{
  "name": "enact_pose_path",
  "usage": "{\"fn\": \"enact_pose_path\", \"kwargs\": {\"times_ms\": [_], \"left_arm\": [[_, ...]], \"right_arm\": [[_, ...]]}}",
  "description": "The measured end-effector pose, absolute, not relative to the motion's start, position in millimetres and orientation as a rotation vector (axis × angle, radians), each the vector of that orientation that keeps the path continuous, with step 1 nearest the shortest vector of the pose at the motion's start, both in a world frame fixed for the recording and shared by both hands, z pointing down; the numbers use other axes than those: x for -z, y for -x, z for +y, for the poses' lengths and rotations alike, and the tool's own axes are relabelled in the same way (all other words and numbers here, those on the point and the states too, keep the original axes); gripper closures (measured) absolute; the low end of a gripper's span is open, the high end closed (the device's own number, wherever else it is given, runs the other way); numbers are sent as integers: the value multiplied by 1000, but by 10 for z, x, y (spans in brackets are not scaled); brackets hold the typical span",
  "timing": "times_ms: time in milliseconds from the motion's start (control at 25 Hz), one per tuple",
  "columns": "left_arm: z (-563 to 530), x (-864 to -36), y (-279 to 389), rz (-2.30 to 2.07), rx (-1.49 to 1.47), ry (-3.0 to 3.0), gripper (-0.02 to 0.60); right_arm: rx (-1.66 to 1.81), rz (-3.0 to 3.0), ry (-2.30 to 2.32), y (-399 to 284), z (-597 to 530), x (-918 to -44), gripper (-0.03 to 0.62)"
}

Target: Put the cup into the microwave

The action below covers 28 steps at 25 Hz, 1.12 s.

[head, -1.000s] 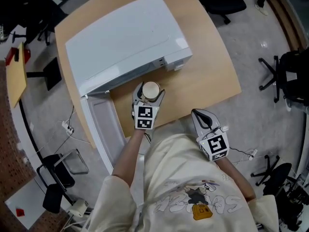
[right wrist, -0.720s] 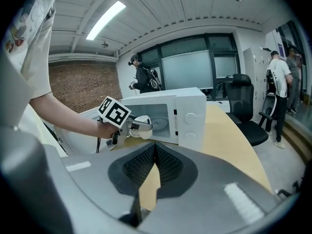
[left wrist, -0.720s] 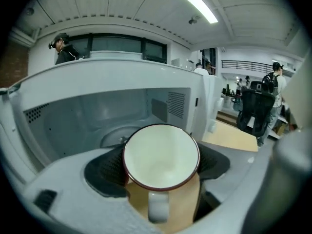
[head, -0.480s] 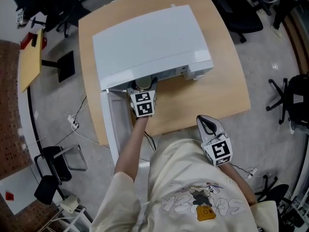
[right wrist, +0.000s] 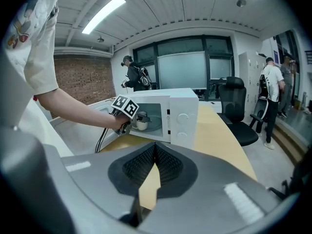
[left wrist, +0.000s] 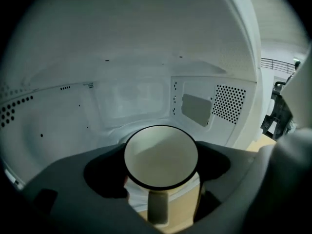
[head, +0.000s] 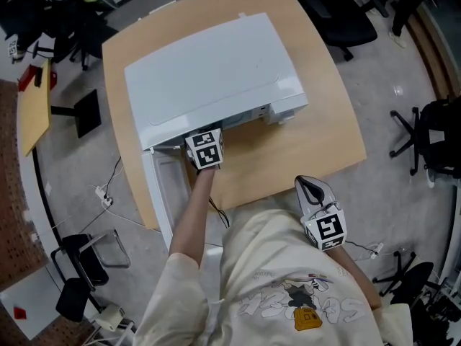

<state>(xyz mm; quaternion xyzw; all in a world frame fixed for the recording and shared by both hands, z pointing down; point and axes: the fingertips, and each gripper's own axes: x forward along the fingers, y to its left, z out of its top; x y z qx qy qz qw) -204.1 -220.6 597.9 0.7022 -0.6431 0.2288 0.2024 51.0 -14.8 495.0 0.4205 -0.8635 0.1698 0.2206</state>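
Your left gripper [left wrist: 160, 177] is clamped on the cup [left wrist: 161, 152], centre frame, just inside the microwave [head: 209, 71]. Your right gripper [head: 311, 187], lower right in the head view, is closed on nothing. Release before the cup sits flat and it may tip. Push deeper and the jaws may knock the back wall. The table [head: 317, 128] is tan wood, with office chairs [head: 338, 6] and a brick wall [right wrist: 83, 77] around it.

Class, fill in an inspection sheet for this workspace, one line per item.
Surface: wooden table, bare apart from the microwave.
Job's things: microwave white, door open; cup held in its cavity.
Clutter: nothing seen.
Grippers: left gripper shut on cup; right gripper shut, empty.
Cables: cable on the floor left of the table.
Surroundings: office chairs; people standing.
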Motion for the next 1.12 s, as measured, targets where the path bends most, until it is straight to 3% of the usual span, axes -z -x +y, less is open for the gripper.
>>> {"fn": "enact_pose_path", "kwargs": {"times_ms": [520,800,960,1080,1120], "left_arm": [[-2185,-5877,2021,-1856,-573,-2000,146],[-1645,-5656,1857,-1886,-551,-2022,150],[-1134,-5331,1693,-1899,-517,-2039,252],[-741,-4989,1595,-1966,-454,-2022,436],[-623,-4872,1553,-1981,-432,-2020,472]], "right_arm": [[-464,-2394,-1158,-523,-173,-4959,588],[-454,-2418,-1144,-567,-182,-5002,588],[-435,-2461,-1096,-461,-239,-4932,588],[-420,-2507,-1020,-354,-243,-4894,588],[-411,-2515,-996,-318,-244,-4893,588]]}}
